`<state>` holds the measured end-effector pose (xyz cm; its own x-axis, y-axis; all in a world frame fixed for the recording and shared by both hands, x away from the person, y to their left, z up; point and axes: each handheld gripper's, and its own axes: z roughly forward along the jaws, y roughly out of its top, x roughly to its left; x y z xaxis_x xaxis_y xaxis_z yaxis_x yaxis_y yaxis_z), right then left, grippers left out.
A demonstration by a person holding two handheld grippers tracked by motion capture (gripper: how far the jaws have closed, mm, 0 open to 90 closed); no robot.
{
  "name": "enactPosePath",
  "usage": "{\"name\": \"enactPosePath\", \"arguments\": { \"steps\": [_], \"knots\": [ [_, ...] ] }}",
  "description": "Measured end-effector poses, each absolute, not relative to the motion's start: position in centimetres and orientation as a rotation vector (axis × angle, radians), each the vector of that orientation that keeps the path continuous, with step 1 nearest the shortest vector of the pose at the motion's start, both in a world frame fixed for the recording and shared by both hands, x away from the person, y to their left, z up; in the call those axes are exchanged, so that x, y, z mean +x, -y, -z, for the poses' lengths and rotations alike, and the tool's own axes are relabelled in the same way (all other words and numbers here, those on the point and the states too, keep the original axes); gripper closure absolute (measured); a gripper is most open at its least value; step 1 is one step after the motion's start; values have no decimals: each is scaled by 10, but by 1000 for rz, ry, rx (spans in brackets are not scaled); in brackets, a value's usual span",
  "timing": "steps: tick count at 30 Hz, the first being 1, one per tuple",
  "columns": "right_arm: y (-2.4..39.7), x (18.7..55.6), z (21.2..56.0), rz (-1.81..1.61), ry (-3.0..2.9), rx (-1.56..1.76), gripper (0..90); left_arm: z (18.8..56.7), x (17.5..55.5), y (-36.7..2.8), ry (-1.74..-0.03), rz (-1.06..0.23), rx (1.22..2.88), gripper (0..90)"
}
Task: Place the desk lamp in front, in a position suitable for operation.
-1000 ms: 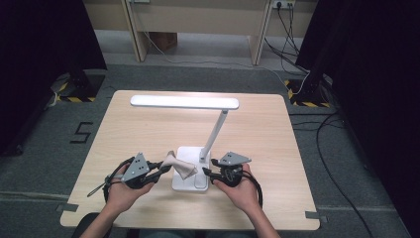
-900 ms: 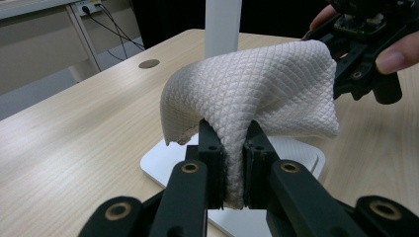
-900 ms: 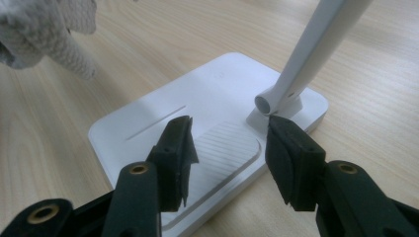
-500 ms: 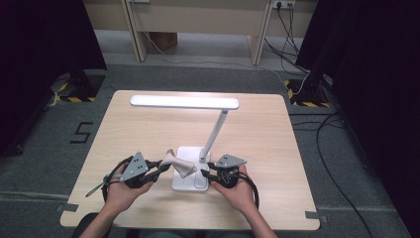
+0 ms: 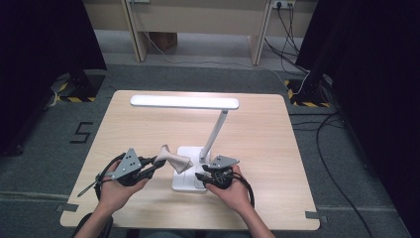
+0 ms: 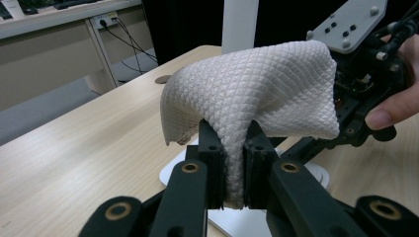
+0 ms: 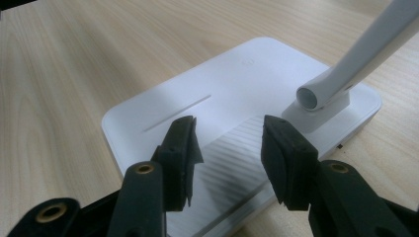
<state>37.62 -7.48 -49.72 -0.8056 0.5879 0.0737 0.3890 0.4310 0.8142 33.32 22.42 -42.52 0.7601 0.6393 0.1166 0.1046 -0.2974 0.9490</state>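
The cloth (image 6: 252, 94) is pinched between the left gripper (image 6: 232, 148) jaws (its free end bunched above them), over the lamp base (image 7: 222, 98). The right gripper (image 7: 227, 143) has just been widening, nothing between, above that base.

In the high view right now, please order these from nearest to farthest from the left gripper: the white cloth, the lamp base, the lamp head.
1. White cloth: pinched in the shut jaws of the left gripper.
2. Lamp base: on the table just right of the cloth, under the right gripper.
3. Lamp head: the long bar toward the table's far edge.
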Motion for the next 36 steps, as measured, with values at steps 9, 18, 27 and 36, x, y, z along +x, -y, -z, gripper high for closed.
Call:
{"name": "enactPosePath", "arguments": {
  "steps": [9,18,27,36],
  "knots": [
    [74,376,502,-1285,-2481,863,526,404,328,-230,-569,-621,1793,814],
    [73,376,505,-1275,-2474,831,526,388,326,-244,-600,-656,1758,814],
    [72,375,506,-1271,-2459,818,530,376,321,-260,-612,-700,1710,813],
    [73,375,506,-1274,-2456,815,540,363,319,-274,-629,-749,1675,814]
  ]
}}
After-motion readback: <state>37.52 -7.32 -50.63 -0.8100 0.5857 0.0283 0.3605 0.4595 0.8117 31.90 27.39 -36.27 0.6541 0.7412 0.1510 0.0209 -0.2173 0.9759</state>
